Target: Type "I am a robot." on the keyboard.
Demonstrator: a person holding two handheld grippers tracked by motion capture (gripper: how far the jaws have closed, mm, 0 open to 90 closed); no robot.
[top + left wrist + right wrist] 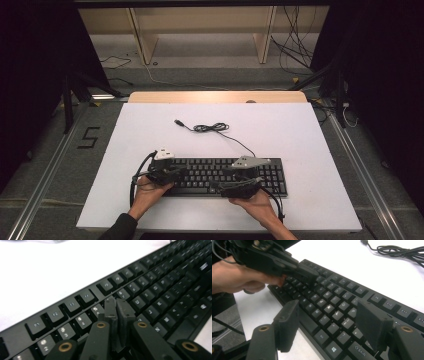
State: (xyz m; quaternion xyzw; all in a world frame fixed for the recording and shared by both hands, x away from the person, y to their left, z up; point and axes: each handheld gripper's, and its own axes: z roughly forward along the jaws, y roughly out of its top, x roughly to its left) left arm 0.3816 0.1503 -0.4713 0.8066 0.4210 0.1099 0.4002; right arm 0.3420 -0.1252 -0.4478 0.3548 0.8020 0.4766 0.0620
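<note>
A black keyboard lies near the front edge of the white table top. Its cable coils loosely behind it and ends in a loose plug. My left gripper is over the keyboard's left end; in the left gripper view its jaws are pressed together with nothing between them, tips just above the number row of the keyboard. My right gripper hovers over the front middle of the keyboard. Its jaws stand wide apart and empty. Beyond them the left gripper points down at the keys.
The coiled cable lies on the table behind the keyboard. A wooden strip borders the table's far edge. Metal rails run along the floor on both sides, and loose wires lie near shelving at the back.
</note>
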